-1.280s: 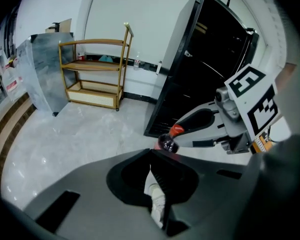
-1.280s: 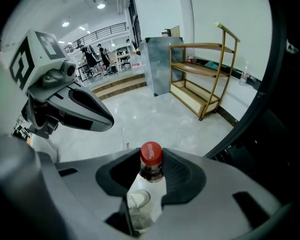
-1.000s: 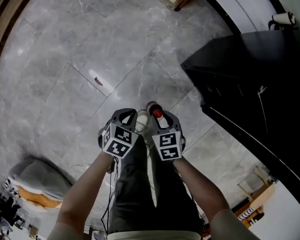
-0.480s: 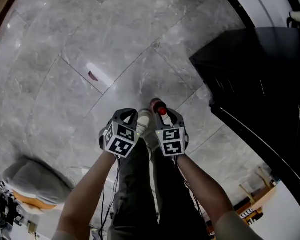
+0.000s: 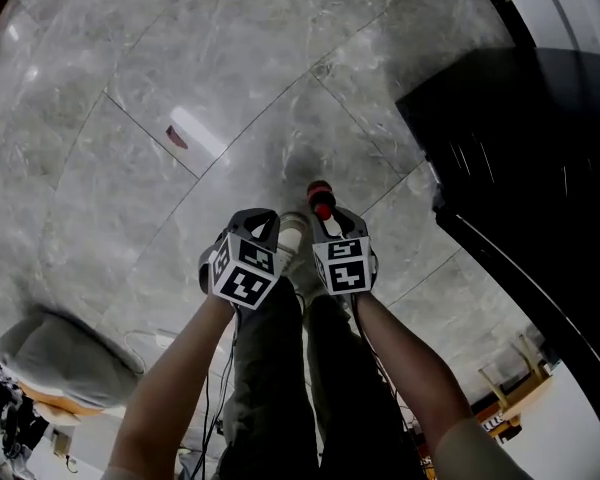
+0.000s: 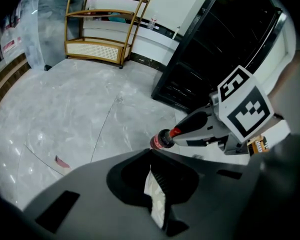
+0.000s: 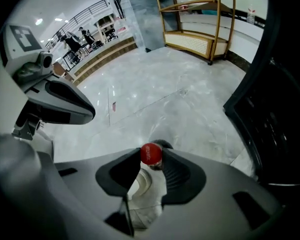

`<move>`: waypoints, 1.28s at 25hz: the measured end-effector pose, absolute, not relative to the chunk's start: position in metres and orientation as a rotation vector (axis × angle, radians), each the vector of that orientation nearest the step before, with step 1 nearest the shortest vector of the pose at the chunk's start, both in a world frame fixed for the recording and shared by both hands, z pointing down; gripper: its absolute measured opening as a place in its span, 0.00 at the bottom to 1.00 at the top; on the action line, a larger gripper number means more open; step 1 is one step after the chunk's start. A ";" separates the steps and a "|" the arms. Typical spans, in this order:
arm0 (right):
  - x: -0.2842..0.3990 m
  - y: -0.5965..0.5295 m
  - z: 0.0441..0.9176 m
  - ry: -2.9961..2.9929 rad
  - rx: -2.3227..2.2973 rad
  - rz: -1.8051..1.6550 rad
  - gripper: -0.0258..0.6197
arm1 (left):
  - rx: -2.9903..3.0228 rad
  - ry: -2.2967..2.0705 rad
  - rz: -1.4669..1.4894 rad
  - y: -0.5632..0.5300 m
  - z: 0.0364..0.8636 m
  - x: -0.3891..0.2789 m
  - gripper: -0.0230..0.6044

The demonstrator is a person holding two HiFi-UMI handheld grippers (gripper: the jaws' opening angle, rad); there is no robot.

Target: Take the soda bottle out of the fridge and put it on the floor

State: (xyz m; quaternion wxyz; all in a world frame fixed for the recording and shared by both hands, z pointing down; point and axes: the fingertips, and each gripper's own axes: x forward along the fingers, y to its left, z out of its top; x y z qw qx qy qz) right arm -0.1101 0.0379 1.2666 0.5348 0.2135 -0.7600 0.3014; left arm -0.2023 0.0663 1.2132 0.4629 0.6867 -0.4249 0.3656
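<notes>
A: The fingers of the right gripper, what are they doing?
B: They are clamped on the red cap and neck of the soda bottle, one pad on each side. The bottle hangs out past the fingertips, over the floor just in front of the person's white shoe.
A: And the left gripper?
B: Its fingers meet at the tips with nothing between them. It sits just to the left of the right gripper, about level with it, and apart from the bottle.
A: What lies under them?
B: A floor of large pale grey marbled tiles with thin dark joints, glossy enough to reflect the ceiling lights. A small reddish scrap lies on it to the far left. A grey cushion sits at the near left.
A: And the room?
B: A black fridge stands close on the right, its front dark and shiny. Far across the floor, a wooden shelf rack stands against a white wall.
A: Which way does the bottle point?
B: Cap up toward the gripper, body down toward the tiles. Its long axis runs in line with the fingers, steeply downward and tilted slightly away from the person. I cannot tell whether its base touches the floor. The left gripper's body hides it in one view, and the other views look down its length.
</notes>
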 end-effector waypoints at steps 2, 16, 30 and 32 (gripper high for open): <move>-0.106 0.040 1.279 -1.789 0.514 0.746 0.22 | 1.680 -1.041 0.897 0.069 1.219 -0.202 0.05; -0.085 0.036 1.287 -1.726 0.511 0.837 0.22 | 1.671 -1.006 0.941 0.071 1.222 -0.194 0.05; -0.095 -0.026 1.145 -1.860 0.577 0.781 0.10 | 1.747 -1.054 0.974 0.022 1.105 -0.193 0.05; -0.094 -0.038 1.117 -1.886 0.610 0.785 0.08 | 1.775 -1.071 0.997 0.011 1.082 -0.197 0.05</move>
